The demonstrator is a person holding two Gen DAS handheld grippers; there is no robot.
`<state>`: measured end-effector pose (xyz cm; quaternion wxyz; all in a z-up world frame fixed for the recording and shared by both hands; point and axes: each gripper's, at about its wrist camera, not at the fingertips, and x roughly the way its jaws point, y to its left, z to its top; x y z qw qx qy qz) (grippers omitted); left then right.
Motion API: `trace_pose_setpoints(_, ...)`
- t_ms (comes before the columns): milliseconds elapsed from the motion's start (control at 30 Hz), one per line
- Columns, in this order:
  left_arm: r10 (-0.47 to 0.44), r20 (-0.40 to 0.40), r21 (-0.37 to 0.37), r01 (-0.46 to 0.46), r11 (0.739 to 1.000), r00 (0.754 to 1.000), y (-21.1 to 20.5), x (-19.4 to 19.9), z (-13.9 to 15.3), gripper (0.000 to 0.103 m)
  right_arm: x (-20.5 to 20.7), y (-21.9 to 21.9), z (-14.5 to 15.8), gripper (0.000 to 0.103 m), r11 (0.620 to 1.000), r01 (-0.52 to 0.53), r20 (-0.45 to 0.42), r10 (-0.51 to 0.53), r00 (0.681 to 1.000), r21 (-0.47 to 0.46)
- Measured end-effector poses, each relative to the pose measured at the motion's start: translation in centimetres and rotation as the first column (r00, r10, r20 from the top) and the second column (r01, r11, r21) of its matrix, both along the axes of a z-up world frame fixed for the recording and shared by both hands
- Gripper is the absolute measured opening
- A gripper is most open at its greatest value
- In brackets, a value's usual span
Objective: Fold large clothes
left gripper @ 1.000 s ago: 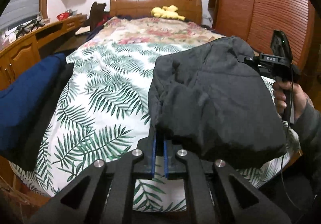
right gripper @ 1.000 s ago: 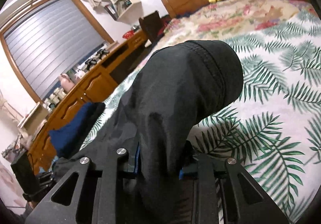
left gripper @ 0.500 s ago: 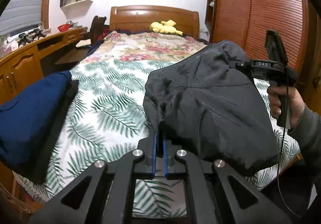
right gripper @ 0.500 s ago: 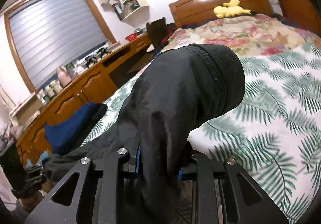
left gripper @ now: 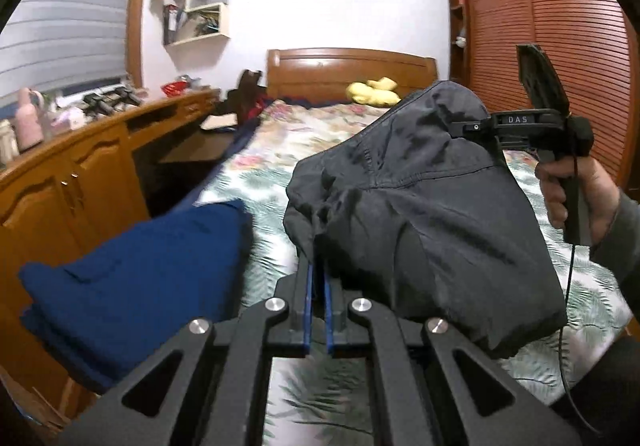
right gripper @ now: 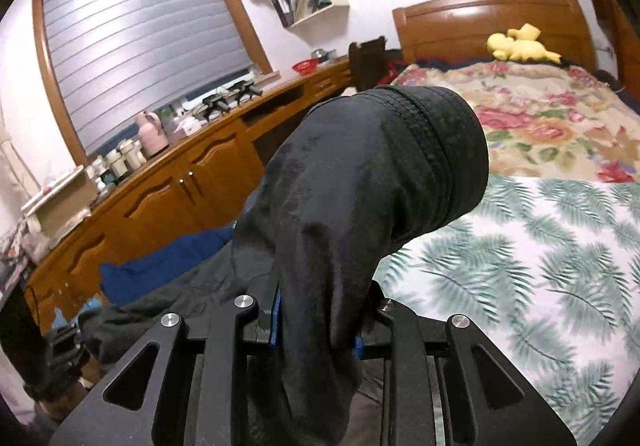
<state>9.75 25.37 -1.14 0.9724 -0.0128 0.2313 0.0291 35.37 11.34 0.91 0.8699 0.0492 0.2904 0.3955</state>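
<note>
Garment: dark grey jacket (left gripper: 424, 214), bunched and held up in the air above the leaf-print bed (left gripper: 260, 182), hanging between the two tools.
Left gripper (left gripper: 317, 266): blue pads pinched together on a thin edge of the jacket.
Right gripper (right gripper: 316, 310): clamped on a thick fold by the zipper; fabric drapes forward over its jaws.
Other item: blue garment (left gripper: 132, 282) lying at the bed's left edge, beside the wooden cabinets (left gripper: 72, 186).

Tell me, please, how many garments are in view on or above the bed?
2. The black jacket hangs above the bed, pinched by the left gripper and right gripper. The folded blue garment lies at the bed's left edge. Others may be hidden.
</note>
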Motion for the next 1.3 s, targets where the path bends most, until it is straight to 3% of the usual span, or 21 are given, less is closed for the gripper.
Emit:
trace_pose_setpoints(400, 0.148, 0.068, 0.054, -0.152, 0.987, 0.987, 10.4, -0.7, 2.8, 0.002, 0.8, 14.0, 4.5, 0.024, 0.993, -0.118, 0.041, 0.118, 0.992, 0.002)
trace_pose_setpoints(567, 0.234, 0.088, -0.006, -0.234, 0.972, 0.968, 15.6, -2.3, 2.5, 0.002, -0.1, 19.6, 5.5, 0.024, 0.984, -0.177, 0.054, 0.177, 0.983, -0.020)
trace_pose_setpoints(700, 0.300, 0.098, 0.001, -0.301, 0.954, 0.949, 18.5, -3.6, 2.5, 0.002, -1.2, 23.7, 5.7, 0.024, 0.976, -0.219, 0.060, 0.219, 0.974, -0.010)
trace_pose_setpoints(867, 0.386, 0.093, 0.000, -0.388, 0.922, 0.918, 22.8, -5.6, 2.5, 0.002, -1.6, 27.7, 3.4, 0.024, 0.965, -0.258, -0.012, 0.259, 0.966, 0.039)
trace_pose_setpoints(1000, 0.447, 0.059, 0.043, -0.450, 0.892, 0.893, 24.5, -5.9, 0.7, 0.002, -1.1, 32.2, 0.1, 0.024, 0.964, -0.267, -0.090, 0.266, 0.960, 0.002)
trace_pose_setpoints(1067, 0.456, 0.023, 0.045, -0.457, 0.889, 0.890, 24.9, -5.8, -1.0, 0.002, -0.8, 33.5, -1.9, 0.024, 0.965, -0.255, -0.121, 0.247, 0.961, -0.056)
trace_pose_setpoints(1200, 0.480, 0.013, 0.042, -0.480, 0.876, 0.877, 24.5, -6.0, -2.3, 0.002, -0.6, 35.3, -6.0, 0.028, 0.926, -0.217, -0.109, 0.192, 0.975, -0.308)
trace_pose_setpoints(1300, 0.494, 0.003, 0.054, -0.493, 0.868, 0.870, 24.0, -6.0, -2.4, 0.003, -0.9, 34.3, -7.0, 0.035, 0.925, -0.192, -0.075, 0.178, 0.981, -0.327)
